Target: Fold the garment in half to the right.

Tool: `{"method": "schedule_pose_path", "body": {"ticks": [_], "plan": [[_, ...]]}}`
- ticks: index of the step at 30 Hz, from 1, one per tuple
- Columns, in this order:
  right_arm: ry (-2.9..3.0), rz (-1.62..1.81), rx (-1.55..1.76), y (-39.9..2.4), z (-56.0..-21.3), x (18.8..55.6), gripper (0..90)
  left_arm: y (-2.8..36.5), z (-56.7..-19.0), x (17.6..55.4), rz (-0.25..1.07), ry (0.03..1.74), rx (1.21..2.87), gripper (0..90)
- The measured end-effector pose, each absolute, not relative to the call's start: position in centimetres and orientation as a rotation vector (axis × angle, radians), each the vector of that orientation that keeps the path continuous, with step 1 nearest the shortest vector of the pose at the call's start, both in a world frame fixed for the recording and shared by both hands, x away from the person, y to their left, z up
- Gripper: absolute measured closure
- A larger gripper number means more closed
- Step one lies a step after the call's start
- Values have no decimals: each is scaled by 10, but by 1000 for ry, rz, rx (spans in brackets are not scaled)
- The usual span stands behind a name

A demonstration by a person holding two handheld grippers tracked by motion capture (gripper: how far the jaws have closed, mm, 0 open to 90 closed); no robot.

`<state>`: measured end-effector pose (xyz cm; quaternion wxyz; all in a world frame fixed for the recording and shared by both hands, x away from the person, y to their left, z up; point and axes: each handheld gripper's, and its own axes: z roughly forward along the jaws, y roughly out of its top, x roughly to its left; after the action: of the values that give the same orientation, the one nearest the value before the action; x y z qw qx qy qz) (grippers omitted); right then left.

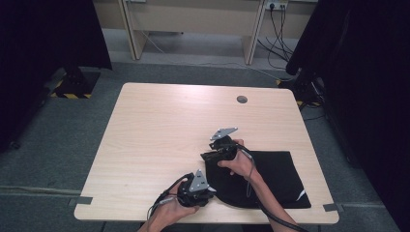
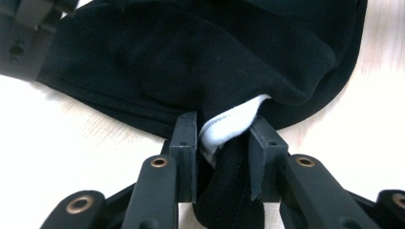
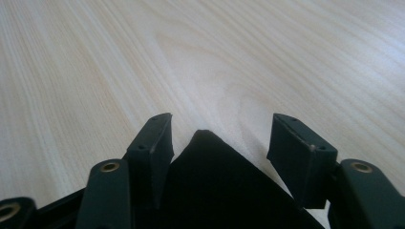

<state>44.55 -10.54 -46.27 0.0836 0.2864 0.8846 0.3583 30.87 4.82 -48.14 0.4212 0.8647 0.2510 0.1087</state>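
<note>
Black cloth (image 1: 270, 176) lies lengthwise across the table — left gripper (image 2: 222, 143) pinching its edge, right gripper (image 3: 219, 138) spread around a corner.

The table (image 1: 159, 125) lies bare left of and beyond the black cloth (image 1: 275, 179), giving open passage there. Near the front edge, the left gripper (image 1: 209, 191) and right gripper (image 1: 211, 155) crowd the cloth's left side.

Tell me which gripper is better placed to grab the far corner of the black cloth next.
Right. The right gripper has that corner of the black cloth between its open jaws, while the left gripper is already clamped on the near edge.
</note>
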Motion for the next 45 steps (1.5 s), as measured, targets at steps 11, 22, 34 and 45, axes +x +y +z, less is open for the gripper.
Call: {"method": "schedule_pose_path", "body": {"ticks": [11, 22, 34, 45], "plan": [[2681, 1032, 777, -104, -468, 443, 784, 48, -480, 312, 255, 639, 2152, 708], [2587, 1221, 726, -110, -421, 436, 833, 65, -445, 308, 312, 608, 2125, 725], [2532, 1357, 669, -100, -385, 438, 835, 92, -396, 309, 277, 564, 2107, 724], [2442, 1425, 692, -140, -365, 429, 836, 49, -368, 322, 266, 458, 2152, 721]]}}
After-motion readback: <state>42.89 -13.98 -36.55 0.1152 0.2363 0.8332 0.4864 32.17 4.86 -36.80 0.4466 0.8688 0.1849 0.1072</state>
